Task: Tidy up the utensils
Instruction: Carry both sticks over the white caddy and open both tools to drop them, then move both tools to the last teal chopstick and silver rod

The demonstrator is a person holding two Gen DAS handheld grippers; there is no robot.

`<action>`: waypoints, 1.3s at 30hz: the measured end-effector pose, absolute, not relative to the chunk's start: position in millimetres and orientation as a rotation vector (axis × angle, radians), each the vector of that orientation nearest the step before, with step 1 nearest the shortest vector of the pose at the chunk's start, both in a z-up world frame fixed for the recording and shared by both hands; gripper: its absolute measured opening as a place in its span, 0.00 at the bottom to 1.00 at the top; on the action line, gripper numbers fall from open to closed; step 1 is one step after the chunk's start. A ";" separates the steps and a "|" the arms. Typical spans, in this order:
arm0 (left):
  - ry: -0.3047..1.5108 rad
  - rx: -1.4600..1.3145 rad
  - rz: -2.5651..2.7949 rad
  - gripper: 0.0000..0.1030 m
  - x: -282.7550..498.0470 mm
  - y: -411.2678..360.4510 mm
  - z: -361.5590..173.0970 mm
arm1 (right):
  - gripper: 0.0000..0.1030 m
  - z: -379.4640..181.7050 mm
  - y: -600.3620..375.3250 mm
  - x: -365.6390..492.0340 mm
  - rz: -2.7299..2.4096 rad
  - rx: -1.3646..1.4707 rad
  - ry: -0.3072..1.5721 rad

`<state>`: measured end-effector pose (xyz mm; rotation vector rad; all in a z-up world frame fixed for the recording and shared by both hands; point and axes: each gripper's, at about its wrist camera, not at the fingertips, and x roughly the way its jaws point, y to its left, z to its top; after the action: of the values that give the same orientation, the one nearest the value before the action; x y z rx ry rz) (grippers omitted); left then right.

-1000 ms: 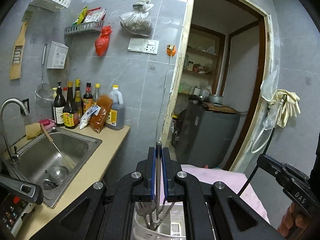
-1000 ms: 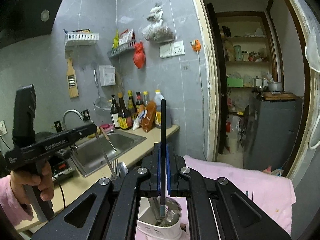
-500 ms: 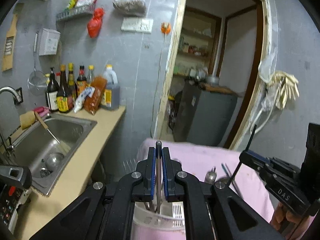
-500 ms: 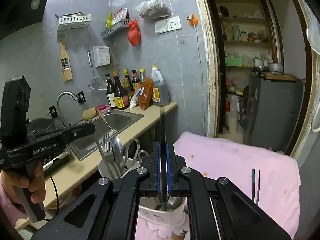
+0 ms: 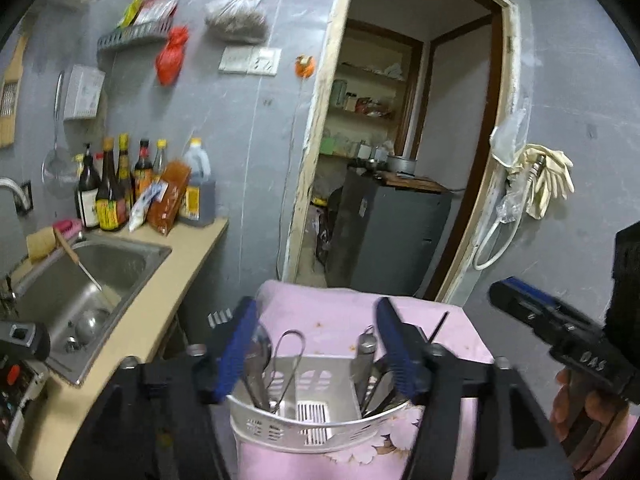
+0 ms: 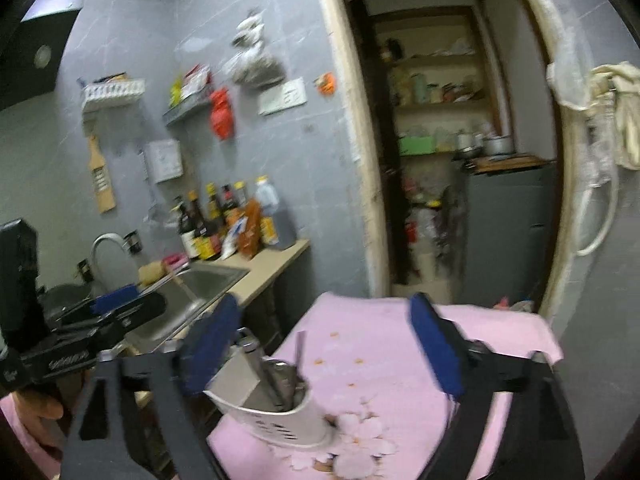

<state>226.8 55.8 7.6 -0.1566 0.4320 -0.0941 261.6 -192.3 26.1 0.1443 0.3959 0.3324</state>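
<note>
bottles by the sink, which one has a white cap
The big dark jug at the right end of the row, nearest the doorway. The slimmer bottles to its left have yellow or dark tops.

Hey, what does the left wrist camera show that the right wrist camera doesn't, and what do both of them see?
Only the left wrist view shows the holder's divided inside, with spoon and wire loop on one side, and the right gripper at the picture's right edge. Only the right wrist view shows the faucet, the range hood and the left gripper from outside. Both show the white holder on the pink cloth, the sink, the bottles and the doorway, each between open jaws that have just been opening, holding nothing.
</note>
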 end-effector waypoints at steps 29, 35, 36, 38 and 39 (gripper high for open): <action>0.381 -0.042 -0.122 0.99 252.6 -139.5 -10.9 | 0.99 12.0 -383.1 255.2 0.077 0.036 0.342; 0.414 -0.046 -0.108 0.99 278.9 -166.5 -31.8 | 0.99 -16.9 -407.7 281.8 0.092 0.026 0.383; 0.425 -0.046 -0.103 0.99 284.7 -171.2 -37.8 | 0.99 -22.0 -410.8 286.6 0.097 0.026 0.390; 0.440 -0.048 -0.098 0.99 291.3 -176.4 -46.3 | 0.99 -32.6 -416.0 296.3 0.106 0.021 0.401; 0.457 -0.052 -0.094 0.99 297.8 -179.8 -53.3 | 0.99 -38.0 -418.0 301.0 0.109 0.019 0.407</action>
<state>297.8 -179.8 -53.3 -0.0521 0.4571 -0.0936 301.0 -418.0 -38.0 0.0191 0.4073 0.1090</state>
